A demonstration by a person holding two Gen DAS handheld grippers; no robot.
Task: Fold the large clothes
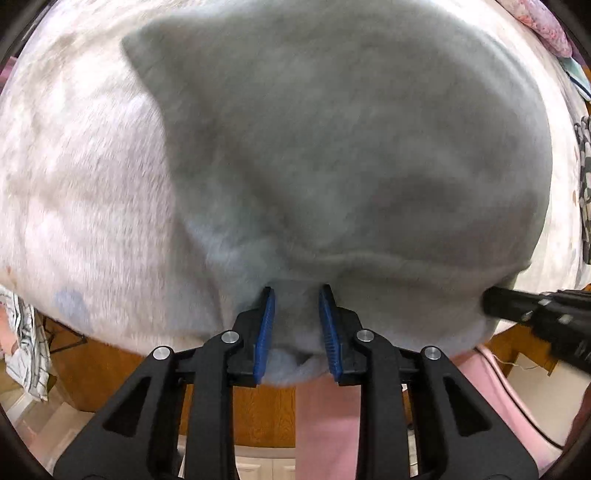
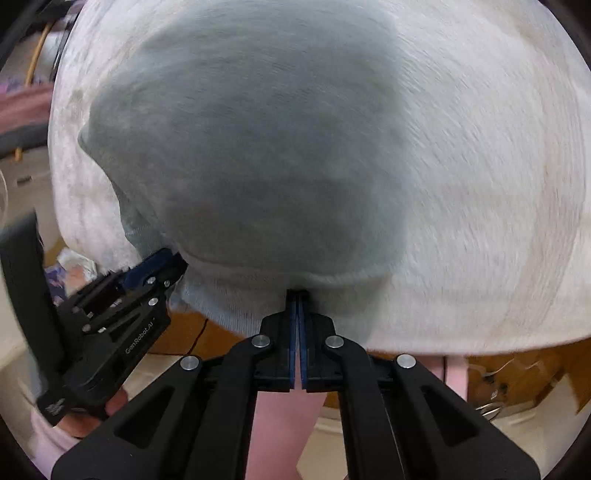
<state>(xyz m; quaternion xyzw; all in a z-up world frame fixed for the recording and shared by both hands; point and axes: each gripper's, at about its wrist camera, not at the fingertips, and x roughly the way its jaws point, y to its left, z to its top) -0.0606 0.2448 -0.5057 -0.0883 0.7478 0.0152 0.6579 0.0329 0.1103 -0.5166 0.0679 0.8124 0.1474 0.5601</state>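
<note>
A large grey-blue garment (image 1: 332, 147) (image 2: 258, 147) lies spread on a white furry cover (image 1: 74, 184) (image 2: 480, 184). Its near hem is doubled over and hangs a little past the cover's front edge. My left gripper (image 1: 296, 295) points down at that hem, its blue pads (image 1: 266, 314) closed on a thick bunch of the cloth. The right wrist view shows the left gripper (image 2: 173, 258) at the garment's left corner. My right gripper (image 2: 297, 293) has its jaws together, tips pinching the hem's fold. In the left wrist view the right gripper (image 1: 487, 301) sits at the garment's right corner.
Under the cover's front edge runs a brown wooden frame (image 1: 258, 413). A person's pink-clad legs (image 1: 325, 417) stand close against it. A hand (image 2: 114, 402) holds the left tool. Patterned cloth (image 1: 22, 339) hangs at the left; floral fabric (image 1: 546, 26) lies far right.
</note>
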